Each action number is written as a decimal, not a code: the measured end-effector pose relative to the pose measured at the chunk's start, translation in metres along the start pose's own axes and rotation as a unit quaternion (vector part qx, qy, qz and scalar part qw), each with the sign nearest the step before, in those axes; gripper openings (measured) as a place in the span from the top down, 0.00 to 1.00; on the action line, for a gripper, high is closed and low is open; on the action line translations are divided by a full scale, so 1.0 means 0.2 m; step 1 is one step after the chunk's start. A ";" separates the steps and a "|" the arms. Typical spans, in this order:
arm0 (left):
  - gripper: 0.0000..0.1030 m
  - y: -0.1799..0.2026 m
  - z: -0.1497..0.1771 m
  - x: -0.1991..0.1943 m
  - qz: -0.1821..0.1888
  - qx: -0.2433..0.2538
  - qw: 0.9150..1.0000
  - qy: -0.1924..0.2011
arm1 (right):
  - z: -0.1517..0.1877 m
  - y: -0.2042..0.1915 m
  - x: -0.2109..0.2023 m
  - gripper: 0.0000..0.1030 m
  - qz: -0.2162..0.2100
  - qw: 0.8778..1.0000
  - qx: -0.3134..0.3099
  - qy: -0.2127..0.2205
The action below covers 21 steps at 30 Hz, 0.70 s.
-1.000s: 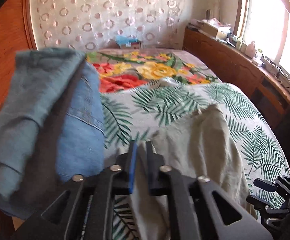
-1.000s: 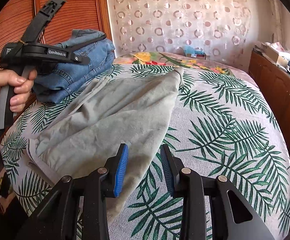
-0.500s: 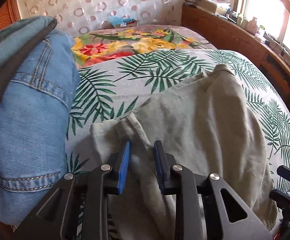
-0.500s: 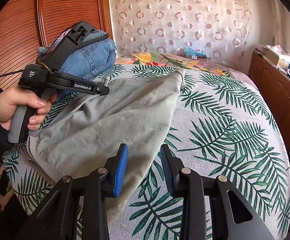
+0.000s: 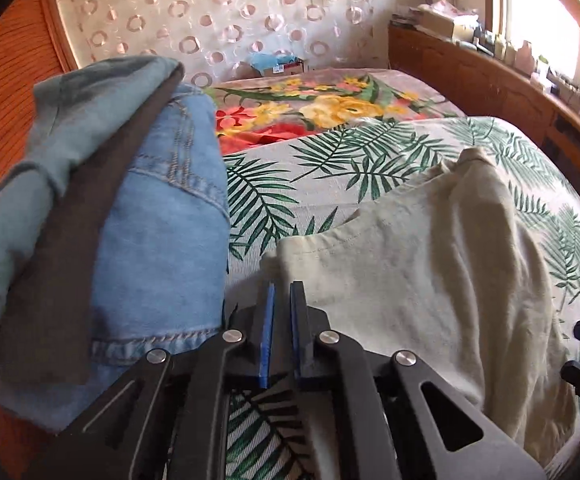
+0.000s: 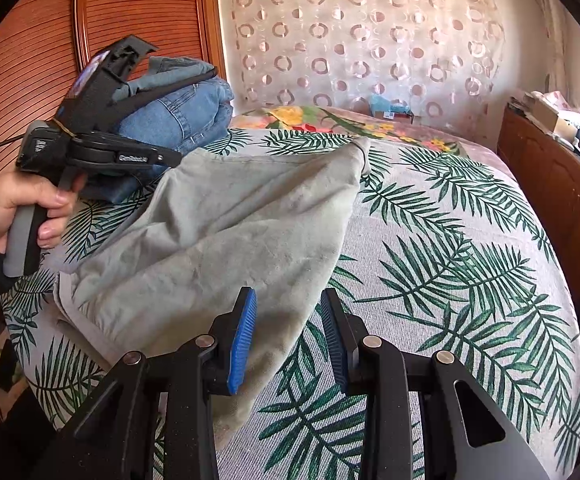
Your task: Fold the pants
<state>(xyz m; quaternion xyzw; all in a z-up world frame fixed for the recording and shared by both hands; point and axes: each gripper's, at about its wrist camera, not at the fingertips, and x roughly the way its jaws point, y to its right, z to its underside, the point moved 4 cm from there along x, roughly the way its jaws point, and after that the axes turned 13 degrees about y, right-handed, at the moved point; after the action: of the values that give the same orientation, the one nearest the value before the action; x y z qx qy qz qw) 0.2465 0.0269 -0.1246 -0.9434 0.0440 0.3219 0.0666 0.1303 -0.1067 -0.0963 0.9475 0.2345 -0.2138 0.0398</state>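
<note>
Grey-beige pants (image 6: 217, 240) lie on the palm-leaf bedspread (image 6: 450, 264); they also show in the left wrist view (image 5: 418, 264). My left gripper (image 5: 281, 292) is shut on a far corner of the pants and lifts that edge; it shows in the right wrist view (image 6: 171, 158), held by a hand. My right gripper (image 6: 290, 312) is open, its jaws astride the pants' near right edge, holding nothing.
A stack of folded blue jeans (image 5: 161, 216) sits on the bed's left side, right beside my left gripper; it shows in the right wrist view (image 6: 177, 108) too. A wooden cabinet (image 6: 562, 196) runs along the right. A wooden slatted wall (image 6: 137, 8) is at left.
My left gripper closed on the pants' corner and raised it, pulling the fabric up. The right gripper has stayed put, open.
</note>
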 end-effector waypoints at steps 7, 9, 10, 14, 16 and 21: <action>0.77 0.05 0.07 -0.14 0.055 -0.018 0.998 0.010 | 0.00 0.00 0.00 0.66 0.000 1.000 0.000 -0.001; 0.64 0.08 0.10 -0.20 0.066 -0.012 0.998 0.018 | 0.00 0.00 0.00 0.66 0.000 1.000 0.000 -0.001; 0.56 0.09 0.11 -0.22 0.069 -0.011 0.997 0.019 | 0.00 0.00 0.00 0.66 0.000 1.000 0.000 -0.001; 0.46 0.11 0.18 -0.31 0.083 -0.008 0.996 0.025 | 0.00 0.00 0.00 0.66 0.000 1.000 -0.001 -0.001; 0.46 0.11 0.21 -0.34 0.077 -0.008 0.996 0.033 | 0.00 0.00 0.00 0.66 0.000 1.000 -0.001 -0.002; 0.46 0.12 0.30 -0.42 0.085 -0.013 0.996 0.032 | 0.00 0.00 0.00 0.66 0.001 1.000 -0.001 -0.001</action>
<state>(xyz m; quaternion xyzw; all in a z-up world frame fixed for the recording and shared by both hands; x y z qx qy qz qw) 0.1403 0.0167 -0.1228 -0.9470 0.1216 0.2962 0.0256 0.1300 -0.1066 -0.0972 0.9474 0.2339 -0.2143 0.0413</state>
